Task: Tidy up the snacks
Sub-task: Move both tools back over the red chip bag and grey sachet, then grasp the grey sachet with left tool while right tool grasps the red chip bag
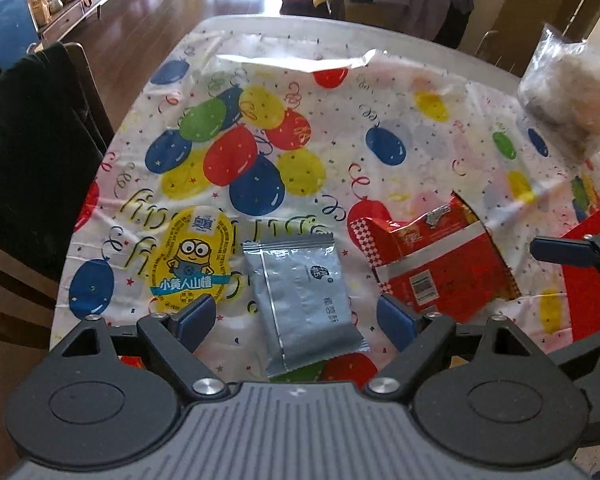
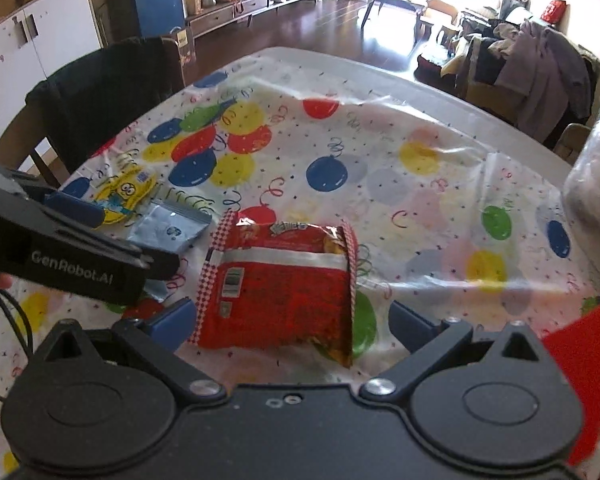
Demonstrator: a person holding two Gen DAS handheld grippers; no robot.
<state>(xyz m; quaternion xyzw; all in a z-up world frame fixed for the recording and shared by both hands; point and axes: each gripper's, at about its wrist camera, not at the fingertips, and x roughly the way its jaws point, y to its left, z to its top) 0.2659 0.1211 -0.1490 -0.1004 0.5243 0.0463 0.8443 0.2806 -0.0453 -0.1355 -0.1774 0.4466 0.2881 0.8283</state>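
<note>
A silver-grey snack sachet lies flat on the balloon-print tablecloth, between the fingers of my open left gripper. A yellow Minion snack pack lies just to its left. A red snack bag lies to its right. In the right wrist view the red bag lies between the fingers of my open right gripper. The sachet and the Minion pack show at the left, partly behind the left gripper body. Neither gripper touches anything.
A clear bag with brownish contents stands at the table's right edge; it also shows in the right wrist view. A chair with a dark cloth stands at the left side. A red sheet lies at the near right.
</note>
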